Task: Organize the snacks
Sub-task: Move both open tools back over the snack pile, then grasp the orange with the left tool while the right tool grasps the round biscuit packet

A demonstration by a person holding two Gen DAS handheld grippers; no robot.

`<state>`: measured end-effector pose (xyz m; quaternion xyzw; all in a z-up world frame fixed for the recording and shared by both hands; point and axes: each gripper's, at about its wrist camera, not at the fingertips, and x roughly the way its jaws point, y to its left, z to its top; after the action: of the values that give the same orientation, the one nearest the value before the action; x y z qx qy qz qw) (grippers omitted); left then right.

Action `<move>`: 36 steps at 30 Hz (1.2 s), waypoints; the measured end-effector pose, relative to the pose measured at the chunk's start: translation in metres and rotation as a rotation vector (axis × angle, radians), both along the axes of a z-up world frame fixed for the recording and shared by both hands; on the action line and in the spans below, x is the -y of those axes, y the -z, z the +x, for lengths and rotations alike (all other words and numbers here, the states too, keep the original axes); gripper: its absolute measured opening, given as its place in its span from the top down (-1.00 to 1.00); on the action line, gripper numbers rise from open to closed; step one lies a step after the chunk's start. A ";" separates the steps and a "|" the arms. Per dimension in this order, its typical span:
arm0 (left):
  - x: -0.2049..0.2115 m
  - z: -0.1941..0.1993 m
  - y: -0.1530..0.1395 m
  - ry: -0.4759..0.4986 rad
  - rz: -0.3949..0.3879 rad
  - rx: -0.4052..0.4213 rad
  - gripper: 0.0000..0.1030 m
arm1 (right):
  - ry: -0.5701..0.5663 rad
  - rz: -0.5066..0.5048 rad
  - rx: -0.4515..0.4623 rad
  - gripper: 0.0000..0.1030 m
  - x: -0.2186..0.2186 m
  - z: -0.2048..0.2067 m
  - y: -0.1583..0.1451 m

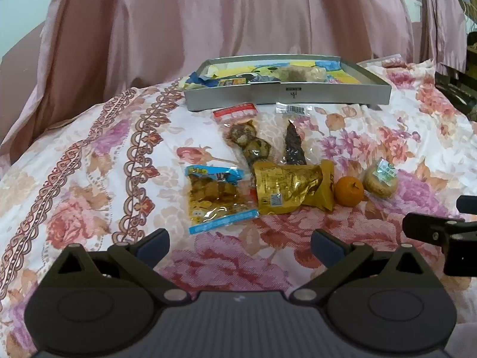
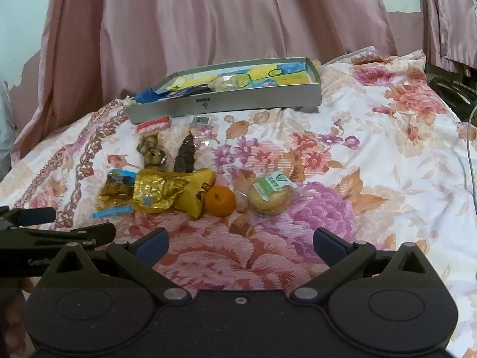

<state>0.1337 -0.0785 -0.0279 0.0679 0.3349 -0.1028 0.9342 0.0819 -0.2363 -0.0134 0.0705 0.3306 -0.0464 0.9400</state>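
Observation:
Snacks lie on a floral bedspread in front of a grey tray (image 1: 286, 97) (image 2: 226, 103) that holds a few packets. Nearest me is a blue-edged packet (image 1: 216, 198) (image 2: 114, 191), beside it a gold packet (image 1: 286, 188) (image 2: 162, 192), an orange (image 1: 348, 191) (image 2: 220, 200) and a wrapped round pastry (image 1: 381, 178) (image 2: 269, 195). Behind them lie a clear red-topped packet of brown pieces (image 1: 247, 137) (image 2: 152, 146) and a dark cone-shaped snack (image 1: 293, 146) (image 2: 184, 153). My left gripper (image 1: 240, 246) is open, short of the blue-edged packet. My right gripper (image 2: 241, 244) is open, short of the orange and pastry.
Pink curtains hang behind the bed. The bedspread (image 1: 89, 179) (image 2: 372, 149) has bare room left and right of the snacks. The right gripper shows at the right edge of the left wrist view, the left gripper at the left edge of the right wrist view. A white cable (image 2: 469, 149) runs along the far right.

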 end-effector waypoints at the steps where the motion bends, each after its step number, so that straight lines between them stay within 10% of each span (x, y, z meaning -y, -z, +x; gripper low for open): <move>1: 0.002 0.002 0.001 0.006 0.004 0.000 -0.99 | -0.002 -0.007 -0.003 -0.99 0.001 0.002 0.001; 17: 0.043 0.017 0.015 0.273 0.113 0.069 -0.99 | 0.027 -0.161 0.035 -0.99 0.042 0.036 0.015; 36: 0.091 0.035 0.025 0.487 0.186 0.100 -0.99 | -0.099 -0.066 0.016 -0.74 0.055 0.090 0.046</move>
<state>0.1686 -0.1697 -0.0525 0.2369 0.2699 -0.2898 0.8872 0.1719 -0.2916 -0.0591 0.0234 0.3244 -0.0102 0.9456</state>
